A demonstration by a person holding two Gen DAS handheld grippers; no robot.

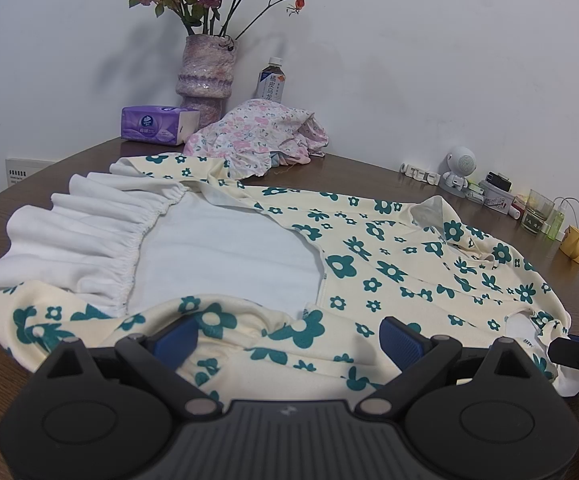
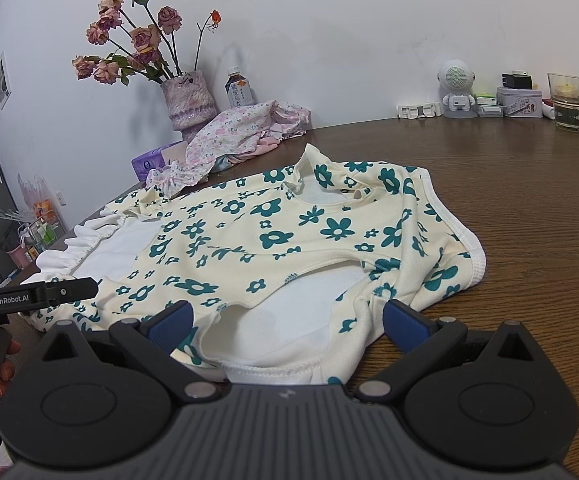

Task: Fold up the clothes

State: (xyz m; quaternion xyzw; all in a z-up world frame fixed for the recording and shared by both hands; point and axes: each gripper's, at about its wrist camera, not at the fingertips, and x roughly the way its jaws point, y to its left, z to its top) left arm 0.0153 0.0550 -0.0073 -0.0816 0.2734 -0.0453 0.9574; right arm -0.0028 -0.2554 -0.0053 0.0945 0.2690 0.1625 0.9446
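Dark wood-grain surface (image 2: 509, 200) against a plain white wall; clutter confined to the far edge.

Left gripper (image 1: 289, 334): fingers spread wide, nothing pinched. The near edge of the floral garment (image 1: 369, 264) lies between and just ahead of them, bunched into a soft roll. Right gripper (image 2: 285, 320): fingers likewise spread, straddling a turned-back hem showing the white lining; no hold taken. Each gripper shows at the edge of the other's view, so they sit close alongside at the same near edge.

The garment is spread mostly flat beyond the fingers, cream with teal flowers, partly folded back to expose a white inner panel and a gathered white ruffle (image 1: 77, 232) ahead and to the left of the left fingers.

Judgement: light, limp knit; it will drape and slip if taken by one layer. Best hold is the stitched hem at the near edge, both layers pinched.

Farther off: a crumpled pink floral garment (image 1: 257, 132), tissue pack (image 1: 157, 122), vase of dried roses (image 1: 205, 72), bottle (image 1: 271, 82).
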